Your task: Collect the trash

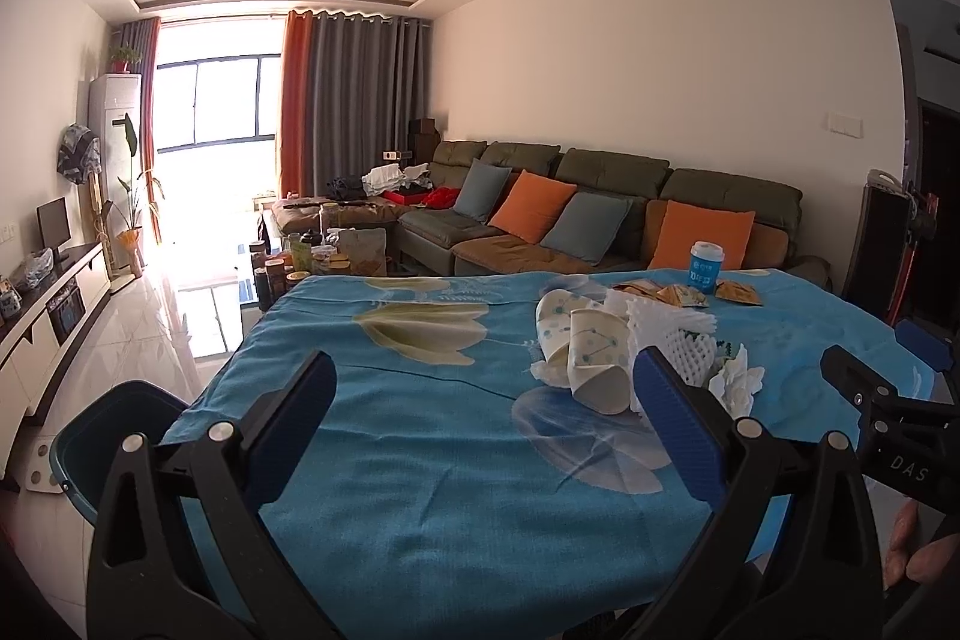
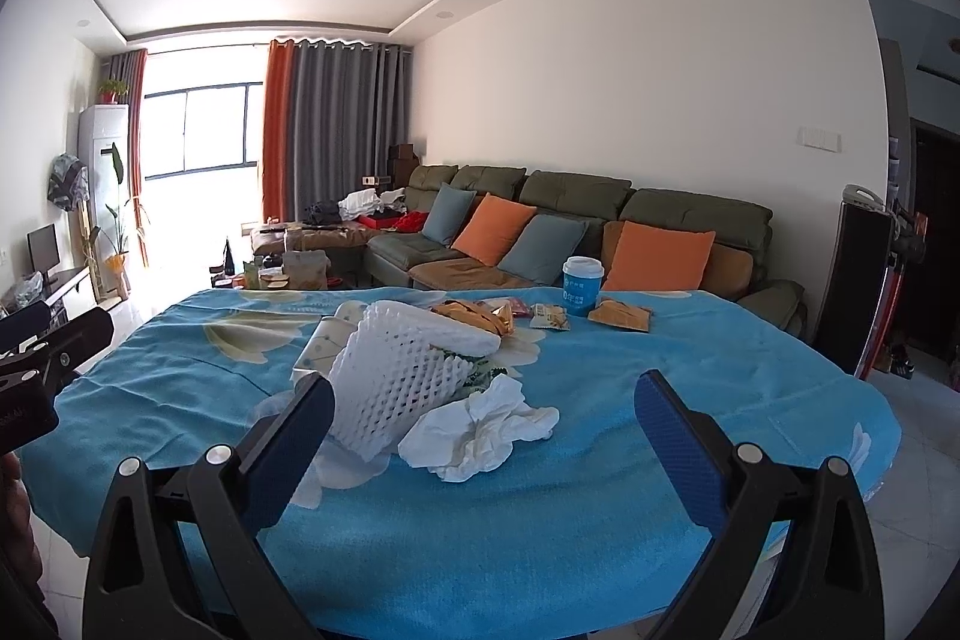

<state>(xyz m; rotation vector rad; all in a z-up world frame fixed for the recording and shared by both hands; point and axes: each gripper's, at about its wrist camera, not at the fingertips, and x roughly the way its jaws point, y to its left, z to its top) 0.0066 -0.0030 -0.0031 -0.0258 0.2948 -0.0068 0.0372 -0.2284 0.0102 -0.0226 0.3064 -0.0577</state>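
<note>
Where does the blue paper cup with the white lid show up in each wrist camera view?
Left wrist: blue cup at the table's far right, beyond the snack wrappers.
Right wrist: blue cup right of centre, at the table's far edge.
Shared landmark: the orange cushion just behind it.

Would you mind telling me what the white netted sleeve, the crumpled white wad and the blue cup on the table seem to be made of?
The netted sleeve looks like soft matte foam mesh, given its thick, puffy diamond lattice. The crumpled wad seems to be thin tissue paper: sharp creases, no shine. The blue cup is probably printed paper with a white, likely plastic, lid; the look leaves that open.
</note>
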